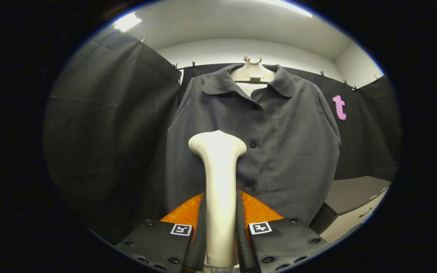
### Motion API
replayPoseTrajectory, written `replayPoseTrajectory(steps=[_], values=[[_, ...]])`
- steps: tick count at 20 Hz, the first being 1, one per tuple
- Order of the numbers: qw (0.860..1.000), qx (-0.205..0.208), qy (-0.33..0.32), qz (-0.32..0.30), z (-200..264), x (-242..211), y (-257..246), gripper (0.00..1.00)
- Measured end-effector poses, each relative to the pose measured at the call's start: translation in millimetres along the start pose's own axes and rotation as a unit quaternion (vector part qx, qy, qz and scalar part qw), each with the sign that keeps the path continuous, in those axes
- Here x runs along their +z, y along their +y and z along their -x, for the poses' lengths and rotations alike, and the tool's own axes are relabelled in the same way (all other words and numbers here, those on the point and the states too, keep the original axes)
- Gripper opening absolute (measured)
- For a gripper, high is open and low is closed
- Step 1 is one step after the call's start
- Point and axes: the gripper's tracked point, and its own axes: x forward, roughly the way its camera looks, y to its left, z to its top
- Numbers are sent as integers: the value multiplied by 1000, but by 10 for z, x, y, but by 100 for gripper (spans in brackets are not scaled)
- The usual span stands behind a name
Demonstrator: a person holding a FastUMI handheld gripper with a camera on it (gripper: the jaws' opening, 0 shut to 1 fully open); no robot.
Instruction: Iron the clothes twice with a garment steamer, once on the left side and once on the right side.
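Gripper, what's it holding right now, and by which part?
The gripper is shut on the cream plastic garment steamer, both fingers clamping its long handle below the head.

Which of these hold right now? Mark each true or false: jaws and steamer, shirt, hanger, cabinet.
1. The gripper has its jaws shut on the steamer handle. True.
2. The grey shirt lies folded on a table. False: it hangs on a hanger, beyond the steamer.
3. The steamer head is beside the shirt's button line. True.
4. The shirt is unbuttoned all the way. False: its front is closed.
5. A cabinet stands beside the shirt. True.
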Motion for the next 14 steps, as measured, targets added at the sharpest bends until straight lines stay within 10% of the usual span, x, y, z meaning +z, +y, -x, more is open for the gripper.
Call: replayPoseTrajectory(steps=[14], values=[[997,10,73,1,193,-806,58,41]])
